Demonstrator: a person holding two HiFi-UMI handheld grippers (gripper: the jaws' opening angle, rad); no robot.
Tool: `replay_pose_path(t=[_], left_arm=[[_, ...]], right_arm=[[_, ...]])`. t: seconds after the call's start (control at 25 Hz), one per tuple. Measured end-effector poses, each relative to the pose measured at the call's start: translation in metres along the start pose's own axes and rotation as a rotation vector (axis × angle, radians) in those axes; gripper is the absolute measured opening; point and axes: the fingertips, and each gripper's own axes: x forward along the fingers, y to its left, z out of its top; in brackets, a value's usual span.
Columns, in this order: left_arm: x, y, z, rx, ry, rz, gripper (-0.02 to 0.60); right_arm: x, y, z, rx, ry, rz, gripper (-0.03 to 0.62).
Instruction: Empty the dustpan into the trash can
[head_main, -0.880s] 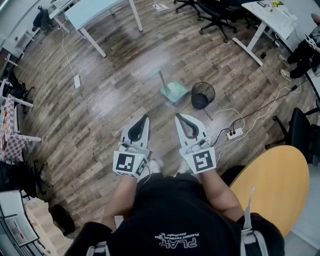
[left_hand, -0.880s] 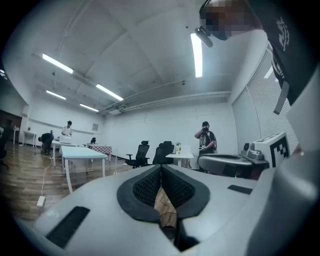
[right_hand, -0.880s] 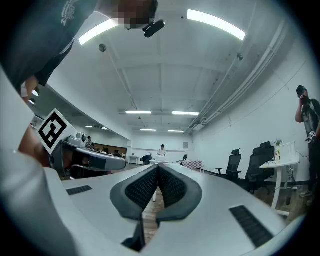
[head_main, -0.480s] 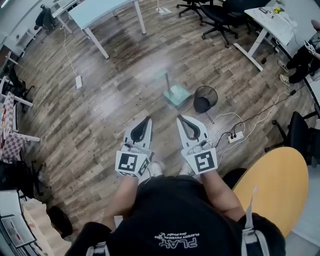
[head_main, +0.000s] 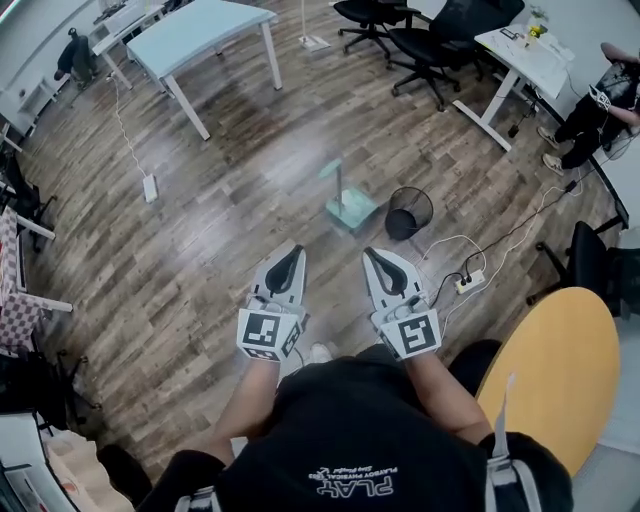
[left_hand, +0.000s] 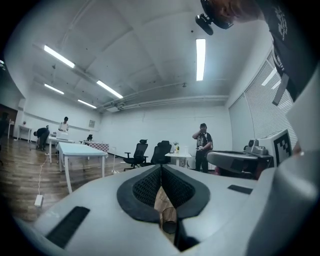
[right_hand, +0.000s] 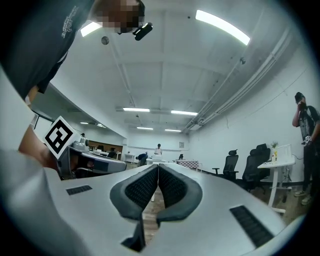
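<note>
Dustpan (head_main: 352, 208) sits on the wood floor (head_main: 200, 230) ahead of the person, pan flat on the boards. Its handle (head_main: 337, 180) stands upright, so the long axis is roughly vertical; in the head view it leans slightly up and to the left. Can't tell which way the pan's mouth faces.

Trash can (head_main: 408, 213), black mesh, stands upright just to the right of the pan. Whether they touch, can't tell.

Left gripper (head_main: 291, 252): jaws clenched, pads together, nothing between them. Right gripper (head_main: 373, 254): same, pads closed on each other and empty. Both are held side by side in front of the body, roughly level and aimed toward the dustpan, well short of it.

Power strip (head_main: 467, 283) with cables lies on the floor to the right of the right gripper. Round table (head_main: 550, 370) is at the person's right.
</note>
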Motion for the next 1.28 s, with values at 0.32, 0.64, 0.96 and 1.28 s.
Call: replay_pose_path(t=[0.32,0.64,0.96,1.28], left_arm=[[0.033,0.008,-0.012,-0.023,0.034,-0.103,0.025],[0.111,0.023,-0.012,0.01,0.062,-0.136,0.025],[0.195,0.039,0.007,-0.047,0.037,-0.12,0.025],[0.261,0.047,0.015,0.044,0.077,-0.132,0.025]], right_arm=[[0.015,-0.024,-0.02,0.007,0.049,-0.125,0.025],[0.061,-0.081,-0.029,0.006,0.005,-0.136,0.023],[0.117,-0.153,-0.023,0.058,-0.04,-0.094,0.024],[0.164,-0.206,-0.02,0.085,-0.067,-0.093,0.023]])
